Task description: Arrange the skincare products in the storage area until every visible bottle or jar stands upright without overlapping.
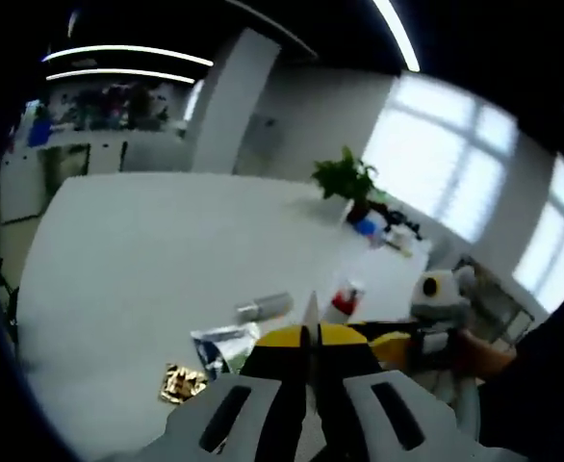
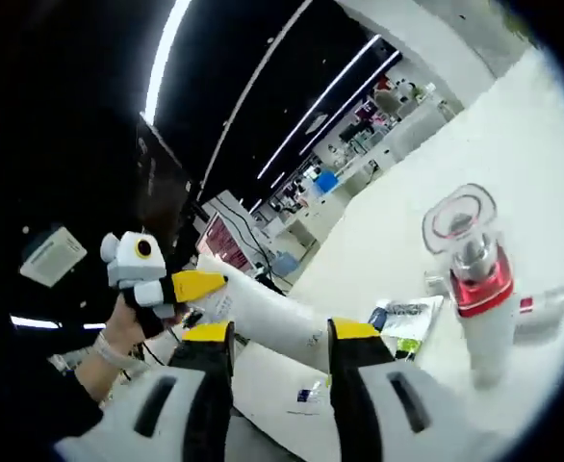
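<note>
Over the white tabletop (image 1: 147, 250), left tool (image 1: 310, 339) sits low w/ yellow-tipped jaws pressed together, nothing between them; view looks along the tabletop toward a potted plant (image 1: 347, 180) and bright windows (image 1: 455, 159) at the far side. In left gripper view the right tool (image 1: 439, 289) enters from the right, gripped by a hand (image 1: 484, 351) w/ dark sleeve behind it.

Right tool (image 2: 280, 332): jaws apart, a white tube (image 2: 263, 313) lying across the gap betw. them; contact w/ the pads can't be told. View rolled hard, ceiling light strips (image 2: 166, 48) run diagonally. Left tool (image 2: 162, 279) shows at left in right gripper view, held by a hand (image 2: 114, 346), wrist bent up.

Room: tabletop mostly bare toward far and left edges, wide free area there. Items cluster near the tools.

Items, left gripper view: silver tube (image 1: 264, 307) lies flat, long axis roughly across the view; red-and-white bottle (image 1: 343, 300) just beside it, tilted; printed sachet (image 1: 222, 345) and gold foil packet (image 1: 182, 383) flat, near the tool.

Right gripper view: bottle w/ clear cap (image 2: 476, 274), red collar, white body, cap end pointing up-view, near tabletop edge; whether standing can't be told given roll. Sachet (image 2: 407, 320) flat beside it.
</note>
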